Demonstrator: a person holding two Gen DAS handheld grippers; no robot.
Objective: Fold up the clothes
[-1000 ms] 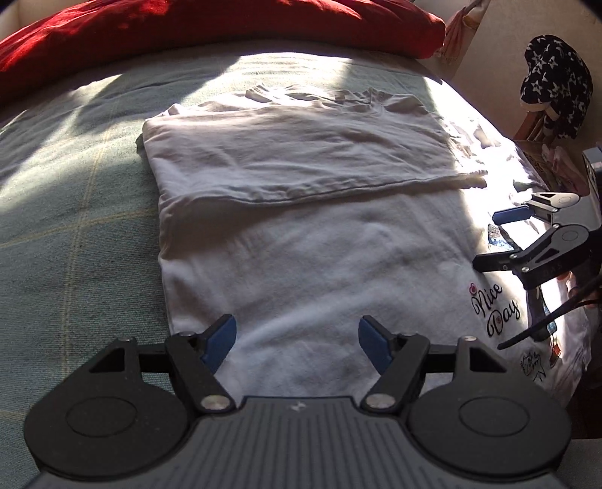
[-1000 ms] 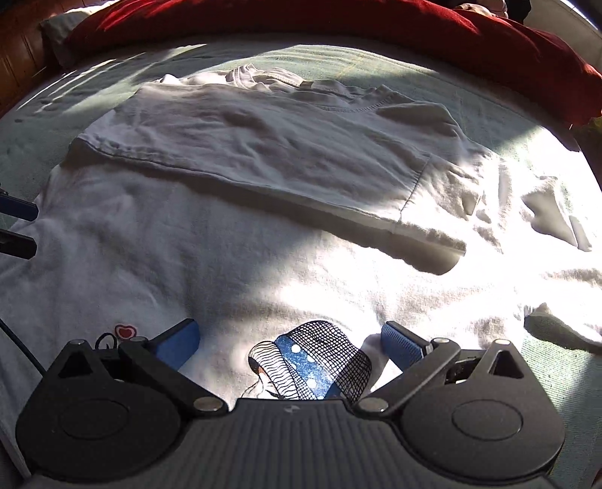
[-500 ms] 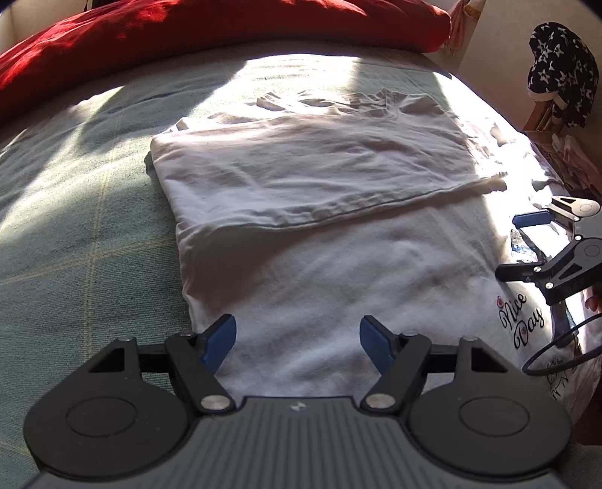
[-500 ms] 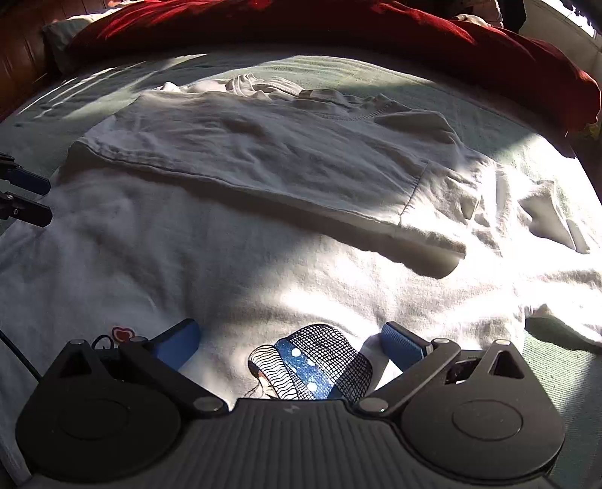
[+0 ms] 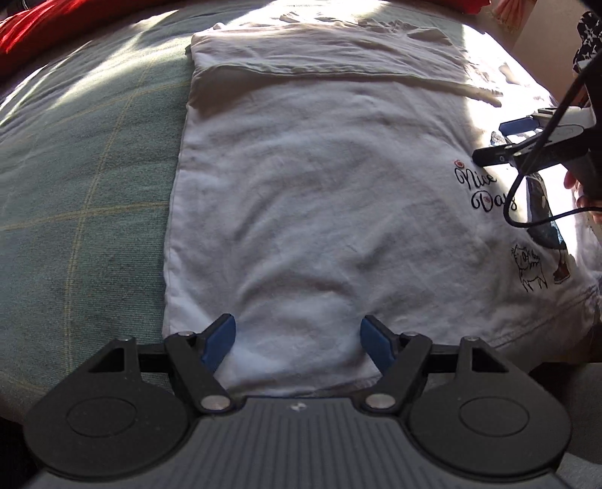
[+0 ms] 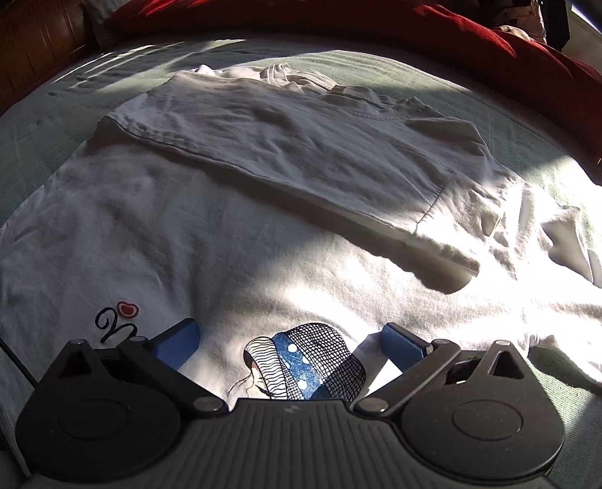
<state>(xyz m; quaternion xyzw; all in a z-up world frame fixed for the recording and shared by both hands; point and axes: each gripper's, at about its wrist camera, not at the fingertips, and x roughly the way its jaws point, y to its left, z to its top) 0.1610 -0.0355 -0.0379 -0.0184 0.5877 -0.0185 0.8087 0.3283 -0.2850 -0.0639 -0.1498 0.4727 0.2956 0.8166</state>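
Note:
A white T-shirt (image 5: pixel 320 188) lies flat on the bed, its far side folded over in a long flap (image 5: pixel 323 52). A print reading "Nice Day" (image 5: pixel 485 190) marks its right part. My left gripper (image 5: pixel 297 336) hovers open over the shirt's near hem, nothing between its blue pads. My right gripper (image 6: pixel 289 340) is open too, low over the printed figure with a hat (image 6: pixel 304 366). In the left wrist view the right gripper (image 5: pixel 500 141) shows at the right edge, held by a hand (image 5: pixel 583 195). The folded flap (image 6: pixel 301 150) crosses the right wrist view.
A green checked bedspread (image 5: pixel 82 169) covers the bed around the shirt. A red pillow or cover (image 6: pixel 376 22) runs along the far side. A black cable (image 5: pixel 526 180) hangs from the right gripper. A starred dark fabric item (image 5: pixel 587 41) sits off the bed at the right.
My left gripper has slid toward the shirt's near hem, so the shirt now fills its view and the folded flap sits farther off. The right gripper has stayed over the print.

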